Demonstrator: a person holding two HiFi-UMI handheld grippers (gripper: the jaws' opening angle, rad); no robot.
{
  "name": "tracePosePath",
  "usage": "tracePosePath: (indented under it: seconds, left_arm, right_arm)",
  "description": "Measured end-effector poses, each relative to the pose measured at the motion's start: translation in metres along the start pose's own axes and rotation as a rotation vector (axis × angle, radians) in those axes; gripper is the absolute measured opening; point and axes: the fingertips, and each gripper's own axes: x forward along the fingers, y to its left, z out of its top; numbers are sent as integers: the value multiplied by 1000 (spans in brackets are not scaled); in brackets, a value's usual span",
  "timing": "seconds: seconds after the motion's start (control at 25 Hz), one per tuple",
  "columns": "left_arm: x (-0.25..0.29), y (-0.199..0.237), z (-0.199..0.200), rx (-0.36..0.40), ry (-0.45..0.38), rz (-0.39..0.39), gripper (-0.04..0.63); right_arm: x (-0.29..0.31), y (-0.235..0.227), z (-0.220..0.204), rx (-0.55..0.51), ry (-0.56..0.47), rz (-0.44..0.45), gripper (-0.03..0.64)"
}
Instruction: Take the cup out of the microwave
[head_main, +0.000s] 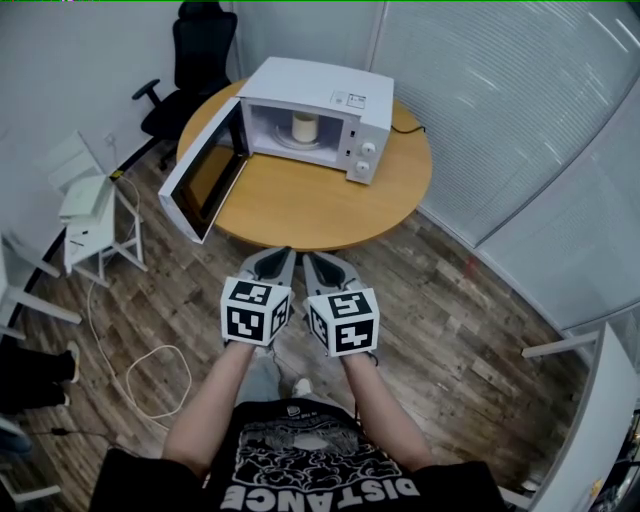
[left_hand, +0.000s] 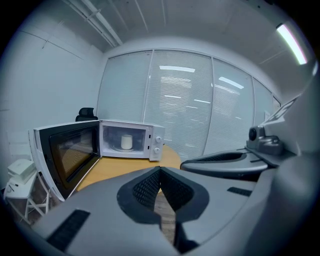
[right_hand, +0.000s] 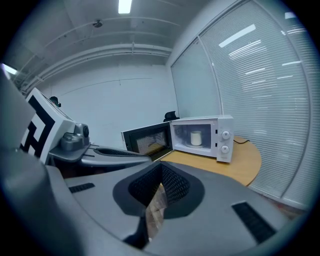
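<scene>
Left tongs (head_main: 281, 256), right tongs (head_main: 314, 259): both were closed, empty, short of the table (head_main: 300, 212). Cup (head_main: 304, 128): stood upright inside the open microwave (head_main: 335, 88). Advised: open one pair before entering, clear of the door (head_main: 203, 178).

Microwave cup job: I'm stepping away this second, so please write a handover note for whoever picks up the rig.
Left gripper: shut, empty, held beside the right one, short of the table's near edge.
Right gripper: shut, empty.
Things: the cup stands inside the microwave, which sits on the table's far side. Its door is swung wide open.
Done: door open; cup not yet touched.
Left: move in, open a gripper, reach inside, grip the cup and bring it out.
</scene>
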Motion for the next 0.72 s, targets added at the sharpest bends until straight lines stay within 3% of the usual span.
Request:
tracePosePath:
  seconds: [0.72]
  left_arm:
    - [89,58,34,5,9,-77,11]
  right_arm:
    - [91,-52,31,10,12,-77,15]
